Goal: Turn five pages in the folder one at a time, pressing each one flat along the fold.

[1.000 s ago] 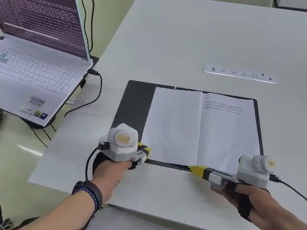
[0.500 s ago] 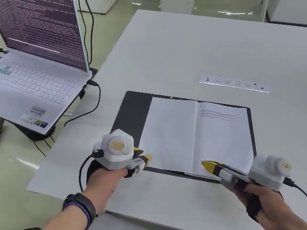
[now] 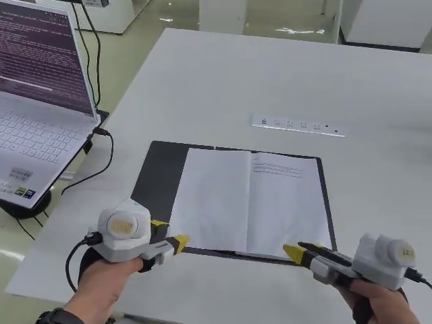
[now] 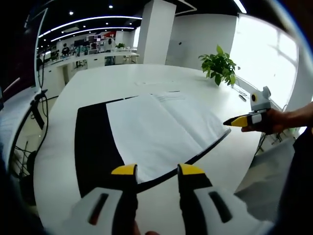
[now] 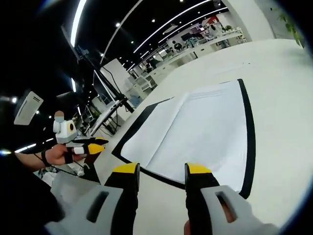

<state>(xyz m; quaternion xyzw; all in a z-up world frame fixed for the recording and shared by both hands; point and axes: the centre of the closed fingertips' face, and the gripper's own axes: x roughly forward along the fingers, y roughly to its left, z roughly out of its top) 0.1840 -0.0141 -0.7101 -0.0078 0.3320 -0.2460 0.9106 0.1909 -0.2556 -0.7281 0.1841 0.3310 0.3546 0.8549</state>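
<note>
The folder (image 3: 223, 199) lies open on the white table (image 3: 223, 74), with a blank page on the left, a page with a few printed lines on the right, and its black cover (image 3: 155, 179) showing at the far left. My left gripper (image 3: 170, 232) is open just off the folder's near left edge, nothing between its fingers. The right gripper (image 3: 297, 250) is open at the near edge below the right page. In the left gripper view the folder (image 4: 146, 132) lies ahead of the open left gripper (image 4: 156, 170). In the right gripper view the right gripper (image 5: 162, 169) stands open before the folder (image 5: 195, 132).
An open laptop (image 3: 34, 101) sits on a stand at the left, its black cable (image 3: 94, 158) running beside the table's left edge. A white power strip (image 3: 297, 125) lies beyond the folder. The table's near edge is just under both hands.
The head camera has tilted, shifting the whole scene. The right gripper has slid from the fold's near end to below the right page. The left gripper has drawn back slightly from the folder.
</note>
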